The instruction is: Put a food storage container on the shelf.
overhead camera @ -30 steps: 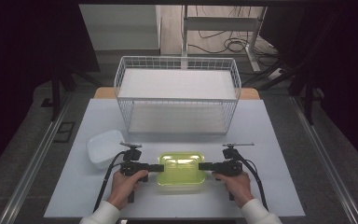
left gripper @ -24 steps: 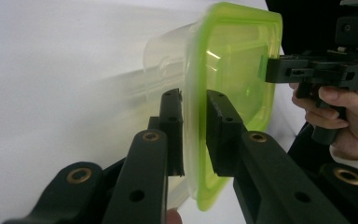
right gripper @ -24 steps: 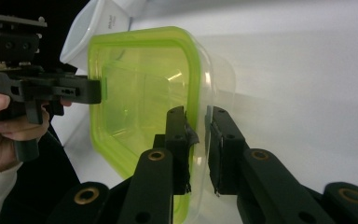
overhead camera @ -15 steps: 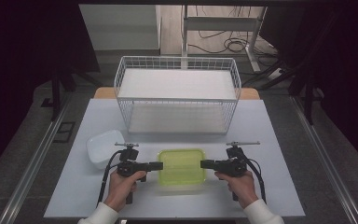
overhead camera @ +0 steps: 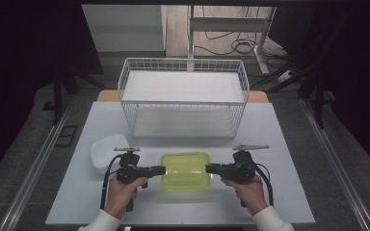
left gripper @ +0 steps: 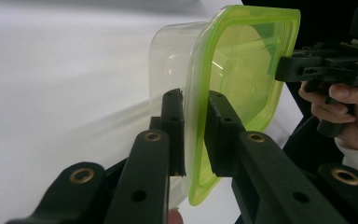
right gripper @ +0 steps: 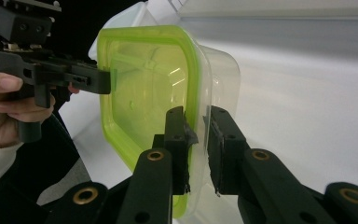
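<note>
One clear container with a green lid [overhead camera: 185, 170] sits between two grippers, above the front of the table [overhead camera: 289, 144]. The left gripper [overhead camera: 160, 169] clamps its left rim; the right gripper [overhead camera: 211, 168] clamps its right rim. One white wire basket [overhead camera: 183, 98] stands behind. One white bowl [overhead camera: 105, 151] lies just beside the left gripper.

Dark room, grey floor [overhead camera: 38, 159], cables [overhead camera: 231, 47]

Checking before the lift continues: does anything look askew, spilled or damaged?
Nothing stands out. The green-lidded container sits level between the left gripper and right gripper, lid seated, each clamped on an end rim.
</note>
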Motion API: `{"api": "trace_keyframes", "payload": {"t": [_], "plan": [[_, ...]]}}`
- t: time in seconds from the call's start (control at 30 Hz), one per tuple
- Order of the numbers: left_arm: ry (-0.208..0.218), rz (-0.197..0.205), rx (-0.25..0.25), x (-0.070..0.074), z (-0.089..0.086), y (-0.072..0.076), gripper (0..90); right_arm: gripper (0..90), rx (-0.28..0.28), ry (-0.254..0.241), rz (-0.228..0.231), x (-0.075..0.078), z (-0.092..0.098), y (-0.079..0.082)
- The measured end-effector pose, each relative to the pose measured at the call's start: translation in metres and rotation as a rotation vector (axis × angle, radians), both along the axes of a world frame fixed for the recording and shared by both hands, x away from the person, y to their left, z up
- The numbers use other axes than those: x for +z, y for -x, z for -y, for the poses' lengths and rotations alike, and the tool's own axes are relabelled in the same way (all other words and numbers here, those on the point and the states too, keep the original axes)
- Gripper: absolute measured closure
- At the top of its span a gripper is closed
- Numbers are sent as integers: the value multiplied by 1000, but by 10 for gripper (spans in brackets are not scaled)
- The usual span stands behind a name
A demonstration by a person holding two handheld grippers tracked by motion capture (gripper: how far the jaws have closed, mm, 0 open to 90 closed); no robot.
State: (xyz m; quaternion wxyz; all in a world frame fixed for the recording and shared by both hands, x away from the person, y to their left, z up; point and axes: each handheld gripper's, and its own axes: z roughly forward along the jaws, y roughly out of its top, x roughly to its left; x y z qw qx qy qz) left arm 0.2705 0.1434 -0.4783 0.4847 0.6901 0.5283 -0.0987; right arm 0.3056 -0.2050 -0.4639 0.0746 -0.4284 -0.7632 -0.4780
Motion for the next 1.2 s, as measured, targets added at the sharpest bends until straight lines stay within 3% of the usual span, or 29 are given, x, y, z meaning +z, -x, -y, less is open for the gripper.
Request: {"api": "trace_keyframes", "payload": {"t": [0.33, 0.9, 1.2], "plan": [[-10, 37, 4, 17, -5, 2, 795, 780, 15, -2, 61, 14, -5, 3], [-12, 122, 2, 68, -4, -17, 795, 781, 9, -15, 174, 64, -3, -12], [-1, 146, 3, 86, -4, -29, 795, 781, 3, -41, 200, 84, -2, -21]]}}
